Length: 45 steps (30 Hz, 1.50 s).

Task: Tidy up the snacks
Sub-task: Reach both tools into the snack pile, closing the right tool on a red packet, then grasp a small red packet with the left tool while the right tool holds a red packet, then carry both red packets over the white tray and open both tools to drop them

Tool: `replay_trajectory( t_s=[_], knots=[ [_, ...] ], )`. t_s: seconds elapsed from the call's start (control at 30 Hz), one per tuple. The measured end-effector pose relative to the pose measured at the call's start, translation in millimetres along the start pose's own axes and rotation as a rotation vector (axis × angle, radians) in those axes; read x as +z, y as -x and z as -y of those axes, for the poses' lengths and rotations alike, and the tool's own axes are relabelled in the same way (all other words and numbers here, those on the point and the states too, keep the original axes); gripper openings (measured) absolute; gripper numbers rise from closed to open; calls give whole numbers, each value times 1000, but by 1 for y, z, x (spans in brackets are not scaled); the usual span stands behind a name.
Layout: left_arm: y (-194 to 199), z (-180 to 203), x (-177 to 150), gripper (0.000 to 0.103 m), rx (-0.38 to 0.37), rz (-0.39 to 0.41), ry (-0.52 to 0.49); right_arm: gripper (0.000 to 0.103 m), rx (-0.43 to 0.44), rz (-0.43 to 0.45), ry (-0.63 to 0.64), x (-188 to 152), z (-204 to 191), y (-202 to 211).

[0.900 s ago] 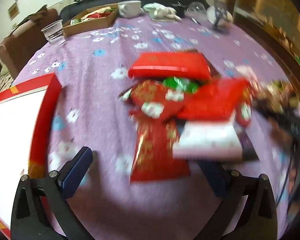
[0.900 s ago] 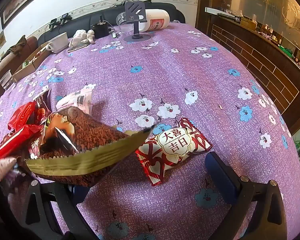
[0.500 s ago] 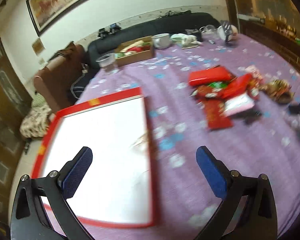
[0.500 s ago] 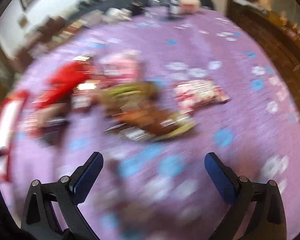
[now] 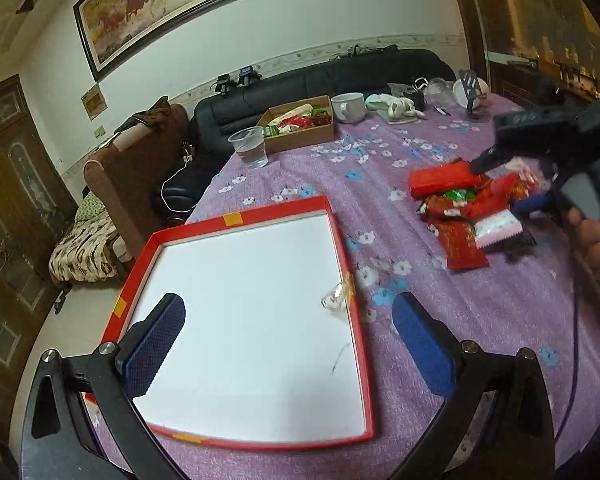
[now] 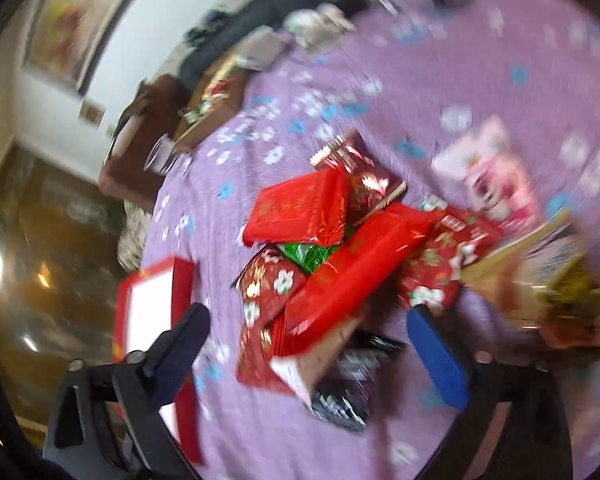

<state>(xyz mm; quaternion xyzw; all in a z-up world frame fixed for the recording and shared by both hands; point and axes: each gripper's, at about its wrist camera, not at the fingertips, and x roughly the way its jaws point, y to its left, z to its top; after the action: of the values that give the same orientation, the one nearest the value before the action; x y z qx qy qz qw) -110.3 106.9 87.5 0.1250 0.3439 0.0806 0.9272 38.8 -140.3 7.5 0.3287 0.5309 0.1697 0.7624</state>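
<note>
Snacks (image 5: 466, 208) lay heaped on the counter (image 5: 440, 340), right of the bare red tray (image 5: 342, 240). The left gripper (image 5: 288, 338) hung over that tray, jaws released; the right gripper (image 6: 308, 344) hovered above the heap, jaws spread and holding nothing. I judged picking the first packet came next.

A shallow red box lid (image 5: 342, 236) with a white inside lies open side up on the purple flowered cloth, with only one small clear wrapper (image 5: 336, 300) in it by its right wall. Well to its right the snacks (image 5: 460, 204) lie heaped: a flat red packet (image 6: 300, 208) on top at the far side, a green foil piece (image 6: 306, 256) under it, a long red packet (image 6: 352, 272) slanting across, red flowered pouches (image 6: 268, 284) and a white-and-pink sachet (image 5: 496, 230) at the near edge.
</note>
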Motion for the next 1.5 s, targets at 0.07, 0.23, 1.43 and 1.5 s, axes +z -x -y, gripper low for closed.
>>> replay_trajectory(
  t_s=[0.07, 0.23, 1.43, 1.5],
  knots=[
    [-3, 0, 10, 103, -5, -16, -1, 78, 43, 13, -55, 11, 6, -13],
    [-19, 17, 26, 103, -97, -62, 21, 24, 82, 26, -24, 13, 15, -20],
    [-105, 110, 40, 34, -377, -252, -20, 21, 433, 28, 95, -2, 50, 26],
    [-100, 104, 38, 34, -374, -240, -8, 20, 440, 26, 107, -4, 47, 26]
  ],
)
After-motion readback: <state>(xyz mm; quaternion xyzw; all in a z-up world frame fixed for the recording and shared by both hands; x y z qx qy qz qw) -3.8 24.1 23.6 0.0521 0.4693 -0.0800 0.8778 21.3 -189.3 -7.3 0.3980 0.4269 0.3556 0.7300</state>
